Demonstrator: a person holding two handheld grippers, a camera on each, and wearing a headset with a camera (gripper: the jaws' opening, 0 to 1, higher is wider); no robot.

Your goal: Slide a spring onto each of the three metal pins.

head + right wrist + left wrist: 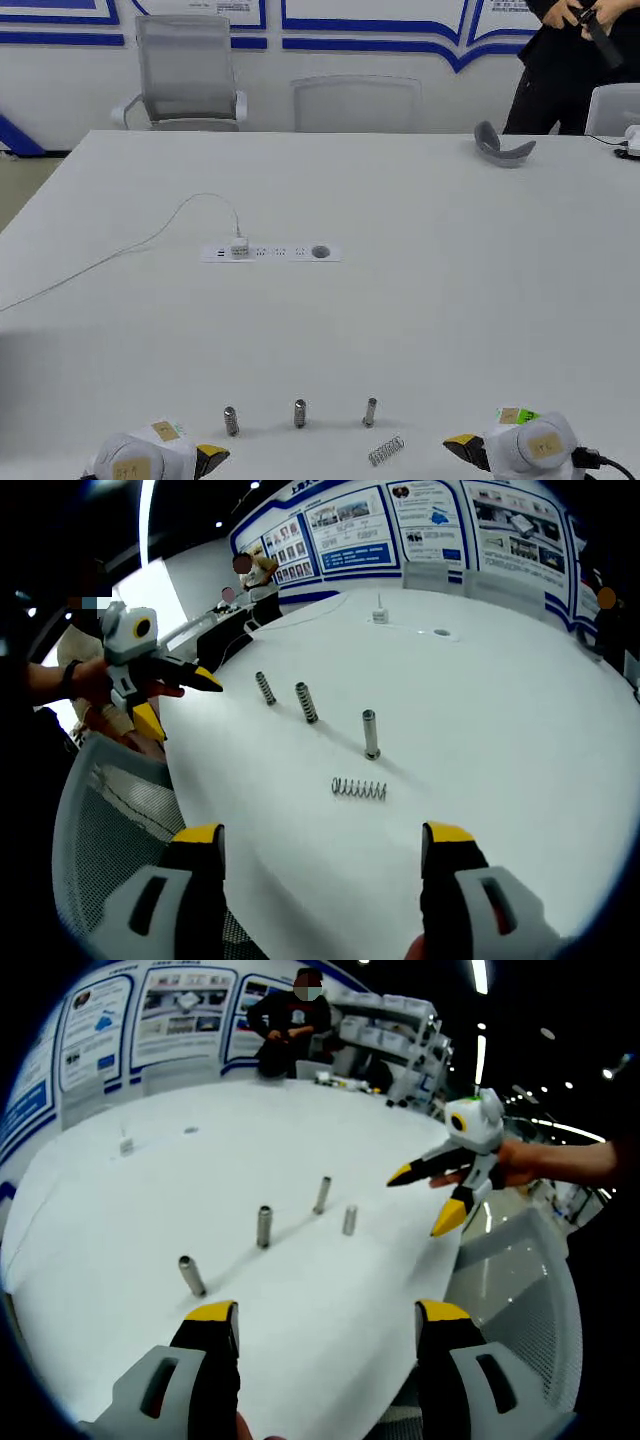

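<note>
- right gripper (323,835): jaws wide apart, holding nothing, low at the near edge of the table (520,680).
- left gripper (325,1315): jaws likewise wide apart and empty.
- loose spring (359,789): lies flat on the table just ahead of the right gripper, roughly midway between the lines of its jaws.
- bare pin (371,733): upright, just beyond the spring; the nearest pin to the right gripper.
- middle pin (306,702) and far pin (265,688): further off towards the left gripper; each appears to carry a spring.
- Risk, pickup: the spring is thin and round, so a jaw that touches one side first would likely roll it away or flick it off the near edge.
- Risk, grip: a hard pinch could squash the coils, or tilt the spring so its bore misses the pin tip.
- Risk, placement: a sideways nudge could topple the bare pin, if it stands loose.
</note>
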